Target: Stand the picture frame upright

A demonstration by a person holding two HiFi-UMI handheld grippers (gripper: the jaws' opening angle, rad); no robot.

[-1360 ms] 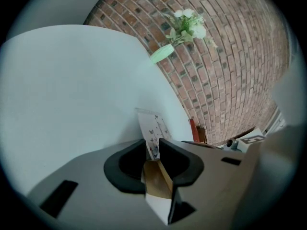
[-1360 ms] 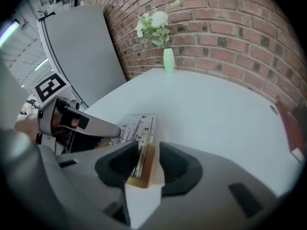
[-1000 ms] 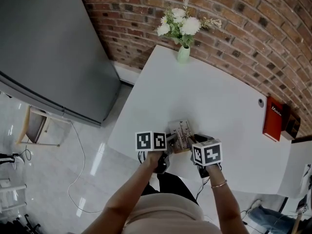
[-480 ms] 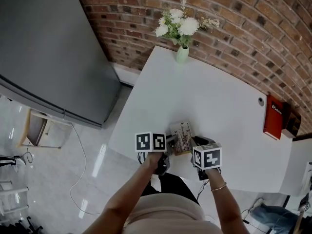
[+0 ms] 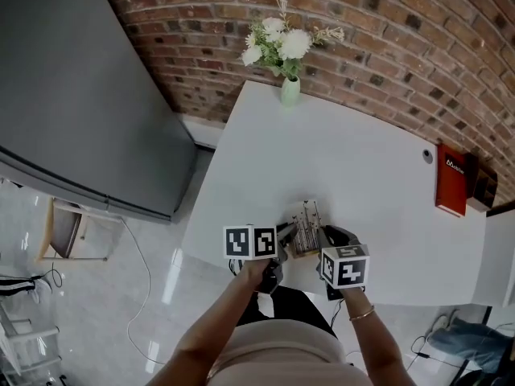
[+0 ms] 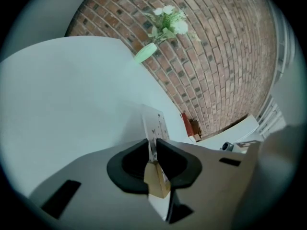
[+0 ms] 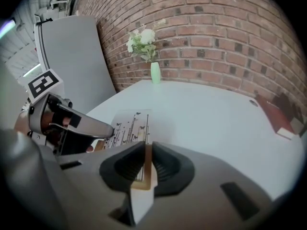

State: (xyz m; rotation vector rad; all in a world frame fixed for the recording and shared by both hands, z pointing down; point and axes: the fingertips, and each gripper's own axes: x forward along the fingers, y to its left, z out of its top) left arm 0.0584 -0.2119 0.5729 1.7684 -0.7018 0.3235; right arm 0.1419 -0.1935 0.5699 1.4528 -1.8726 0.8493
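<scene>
Head view, left gripper (image 5: 286,233): we see it on the left side of the picture frame (image 5: 306,227), fingers clamped on that edge.
Head view, right gripper (image 5: 322,237): on the frame's right side, fingers clamped on it too.
Head view, picture frame: held between the two sets of fingers, tilted up off flat, close to the near edge of the table (image 5: 362,159).
Head view, vase of flowers (image 5: 288,87): well beyond the fingertips, at the table's far edge by the brick wall (image 5: 386,22).
Head view, red box (image 5: 451,179): well apart, off to the right of the right fingers.
Left gripper view, left gripper (image 6: 155,145): fingers narrow and just been closing; the frame's edge sits between the pads and they press on it.
Left gripper view, picture frame (image 6: 154,122): runs up past the fingertips, white face with small butterfly print.
Left gripper view, vase of flowers (image 6: 145,53): well ahead of the fingertips, to their left.
Right gripper view, right gripper (image 7: 145,150): fingers narrow, just been closing, gripping the frame's wooden edge.
Right gripper view, picture frame (image 7: 128,126): leans away just past the fingertips, printed face towards us.
Right gripper view, left gripper (image 7: 103,128): left of our right fingers, its tip on the frame's other side.
Right gripper view, vase of flowers (image 7: 155,72): straight ahead of the fingertips, well apart.
</scene>
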